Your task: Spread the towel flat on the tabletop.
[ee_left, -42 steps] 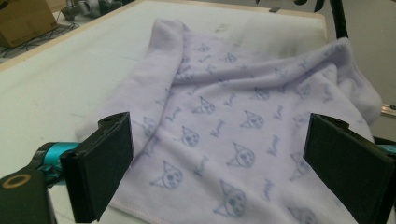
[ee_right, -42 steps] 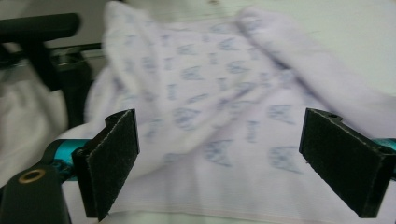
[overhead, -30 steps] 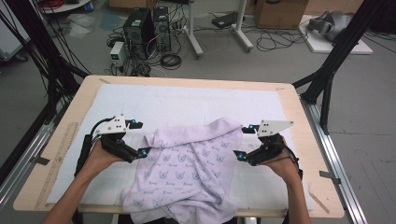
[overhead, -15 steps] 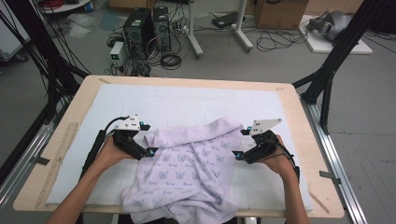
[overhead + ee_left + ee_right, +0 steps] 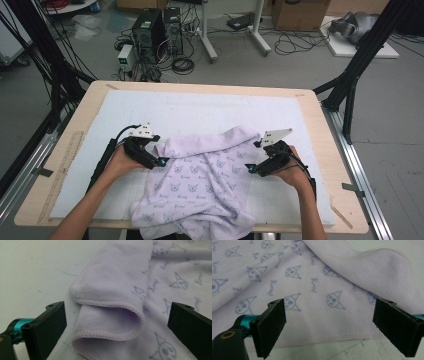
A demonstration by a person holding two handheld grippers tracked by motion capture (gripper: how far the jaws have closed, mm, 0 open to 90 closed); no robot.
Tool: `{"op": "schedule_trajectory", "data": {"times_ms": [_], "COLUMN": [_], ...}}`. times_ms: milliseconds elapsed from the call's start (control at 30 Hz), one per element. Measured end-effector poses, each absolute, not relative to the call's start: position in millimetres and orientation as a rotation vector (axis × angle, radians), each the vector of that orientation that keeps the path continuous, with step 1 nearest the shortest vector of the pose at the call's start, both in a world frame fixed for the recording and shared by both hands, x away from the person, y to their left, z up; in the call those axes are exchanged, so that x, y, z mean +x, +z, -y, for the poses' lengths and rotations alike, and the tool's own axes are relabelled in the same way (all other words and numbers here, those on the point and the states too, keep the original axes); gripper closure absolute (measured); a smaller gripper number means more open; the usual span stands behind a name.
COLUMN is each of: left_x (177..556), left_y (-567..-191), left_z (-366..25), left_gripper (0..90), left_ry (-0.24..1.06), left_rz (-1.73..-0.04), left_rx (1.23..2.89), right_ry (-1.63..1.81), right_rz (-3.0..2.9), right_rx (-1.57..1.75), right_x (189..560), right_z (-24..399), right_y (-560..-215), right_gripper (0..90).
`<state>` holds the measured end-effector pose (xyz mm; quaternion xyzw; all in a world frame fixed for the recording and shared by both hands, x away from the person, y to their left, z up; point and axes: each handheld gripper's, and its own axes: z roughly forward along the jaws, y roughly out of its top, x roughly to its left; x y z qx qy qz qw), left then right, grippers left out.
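Both claws (image 5: pixel 161 161) (image 5: pixel 251 169) lower than before, apparently nearer the towel (image 5: pixel 200 185)

A robotics lab: a plywood table (image 5: pixel 310 107) topped with a white mat (image 5: pixel 200 112) stands on a grey concrete floor (image 5: pixel 395 115), framed by black rig struts (image 5: pixel 357 60) at its far right corner. Beyond the table's far edge sit two desktop computer towers (image 5: pixel 157 30) amid loose cables (image 5: pixel 295 45), a cardboard box (image 5: pixel 297 12) and a headset (image 5: pixel 355 25) on a white board.
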<state>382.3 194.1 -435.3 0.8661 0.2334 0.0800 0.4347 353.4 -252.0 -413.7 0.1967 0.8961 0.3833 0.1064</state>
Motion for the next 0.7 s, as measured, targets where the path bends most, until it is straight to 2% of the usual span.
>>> {"op": "schedule_trajectory", "data": {"times_ms": [267,433,600,700], "left_x": [385,383,384,386], "left_y": [-432,-432,-428,-426], "left_z": [-188,-186,-188,-191], "left_gripper": [29.9,57.8,78.5,83.7], "left_ry": [0.183,0.199,0.225,0.253], "left_rz": [-0.616,-0.605,-0.614,-0.628], "left_rx": [2.161,2.207,2.178,2.151], "right_ry": [1.158,1.160,1.151,1.154], "right_rz": [-2.616,-2.607,-2.569,-2.529], "right_rx": [0.594,0.598,0.666,0.719], "right_x": [351,351,358,364], "right_z": [257,258,262,267], "right_y": [-410,-409,-411,-410], "right_gripper": [10.5,10.5,11.8,11.8]}}
